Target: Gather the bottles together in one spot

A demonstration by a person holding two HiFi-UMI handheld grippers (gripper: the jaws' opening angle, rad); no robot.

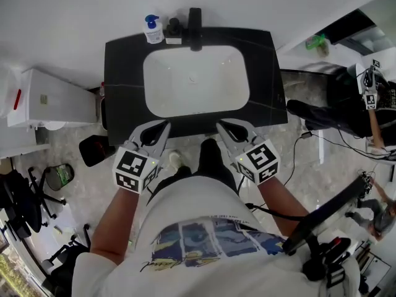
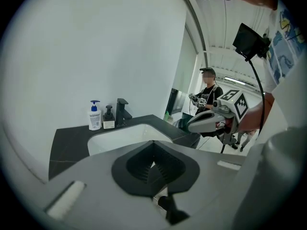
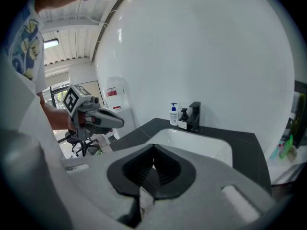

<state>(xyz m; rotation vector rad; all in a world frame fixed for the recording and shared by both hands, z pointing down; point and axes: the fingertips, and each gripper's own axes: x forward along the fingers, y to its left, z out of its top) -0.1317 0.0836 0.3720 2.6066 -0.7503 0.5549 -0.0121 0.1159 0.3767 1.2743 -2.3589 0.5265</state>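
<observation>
A white pump bottle with a blue top (image 1: 153, 30) stands at the back left of the black counter (image 1: 124, 60). A small black pump bottle (image 1: 174, 26) is right beside it, next to the black faucet (image 1: 195, 28). Both show in the left gripper view as the white bottle (image 2: 95, 115) and the black bottle (image 2: 109, 119), and in the right gripper view as the white bottle (image 3: 173, 114) and the black bottle (image 3: 183, 119). My left gripper (image 1: 164, 127) and right gripper (image 1: 221, 127) hover at the counter's front edge, far from the bottles. Both are shut and hold nothing.
A white basin (image 1: 197, 82) fills the middle of the counter. A green bottle (image 1: 317, 41) sits on a ledge off to the right. A white cabinet (image 1: 52, 98) stands left of the counter. Another person (image 2: 207, 92) stands beyond the counter's right end.
</observation>
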